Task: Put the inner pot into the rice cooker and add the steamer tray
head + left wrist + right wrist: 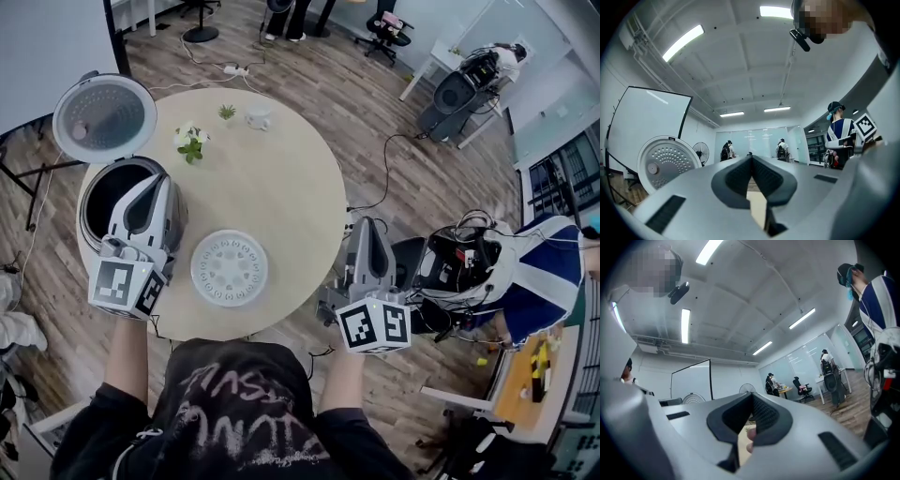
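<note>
The rice cooker (pixel 94 202) stands open at the table's left edge, its perforated lid (pixel 103 117) tipped back. Its inside is dark with a pale rim, and I cannot tell whether the inner pot sits in it. The white round steamer tray (pixel 229 268) lies flat on the table near the front. My left gripper (pixel 153 182) hangs over the cooker's right rim, shut and empty, and its own view shows the lid (pixel 668 161) to the left. My right gripper (pixel 367 225) is past the table's right edge, shut on nothing.
Small white flowers (pixel 190 142), a tiny plant (pixel 227 112) and a white cup (pixel 258 116) stand at the table's (pixel 281 187) far side. Cables cross the wooden floor. Equipment and a person in a blue vest (pixel 553 253) are close on the right.
</note>
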The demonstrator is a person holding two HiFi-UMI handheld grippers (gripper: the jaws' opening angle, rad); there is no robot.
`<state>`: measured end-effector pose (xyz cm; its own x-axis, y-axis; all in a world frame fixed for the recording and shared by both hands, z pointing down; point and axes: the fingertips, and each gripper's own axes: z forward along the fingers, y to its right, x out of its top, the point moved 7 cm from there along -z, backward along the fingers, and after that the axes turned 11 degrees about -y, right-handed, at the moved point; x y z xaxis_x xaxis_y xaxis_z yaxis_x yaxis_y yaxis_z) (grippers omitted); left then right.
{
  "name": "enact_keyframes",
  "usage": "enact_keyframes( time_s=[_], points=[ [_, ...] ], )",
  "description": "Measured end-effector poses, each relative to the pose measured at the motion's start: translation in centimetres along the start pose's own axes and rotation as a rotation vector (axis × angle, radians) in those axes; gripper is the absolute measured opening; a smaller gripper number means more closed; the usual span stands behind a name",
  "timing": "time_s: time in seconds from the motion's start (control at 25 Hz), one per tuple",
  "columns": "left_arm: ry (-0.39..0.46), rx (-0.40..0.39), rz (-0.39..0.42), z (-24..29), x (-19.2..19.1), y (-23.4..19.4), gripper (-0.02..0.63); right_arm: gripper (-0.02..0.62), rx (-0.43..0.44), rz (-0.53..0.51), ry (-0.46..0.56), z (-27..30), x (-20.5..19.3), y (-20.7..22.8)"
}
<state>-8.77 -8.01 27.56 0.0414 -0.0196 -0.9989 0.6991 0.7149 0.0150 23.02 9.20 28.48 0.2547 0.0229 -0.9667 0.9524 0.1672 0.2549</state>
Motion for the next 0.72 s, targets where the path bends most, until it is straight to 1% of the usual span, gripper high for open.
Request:
enact_keyframes(
  time_s=[0.08,0.16,0.24,0.32,0.48,0.64,0.72],
  points=[
    [-0.030,-0.003,0.018,-0.8,-0.8,0.4,0.010,0.005,-0.006,-0.042,-0.029,-0.6,-0.9,0.1],
    [-0.059,0.006,0.034,-1.4,-2.3,0.5,0.011,0.005,-0.017,-0.055,-0.062,-1.2,-2.3,0.4],
    [-0.079,0.015,0.015,-2.2,-3.7,0.6,0.011,0.003,-0.029,-0.041,-0.093,-1.7,-3.8,0.8],
    [-0.085,0.026,0.003,-2.8,-4.5,0.8,0.011,0.004,-0.022,-0.037,-0.114,-1.9,-4.7,1.1],
    [-0.082,0.037,0.017,-3.2,-4.4,1.1,0.011,0.005,0.001,-0.052,-0.129,-1.6,-4.7,0.9],
    [-0.100,0.039,0.026,-3.6,-4.4,1.9,0.011,0.007,0.033,-0.073,-0.138,-1.4,-4.7,0.7],
    [-0.108,0.042,0.020,-3.6,-5.0,2.0,0.012,0.033,0.049,-0.082,-0.143,-1.4,-5.1,0.7]
  ],
)
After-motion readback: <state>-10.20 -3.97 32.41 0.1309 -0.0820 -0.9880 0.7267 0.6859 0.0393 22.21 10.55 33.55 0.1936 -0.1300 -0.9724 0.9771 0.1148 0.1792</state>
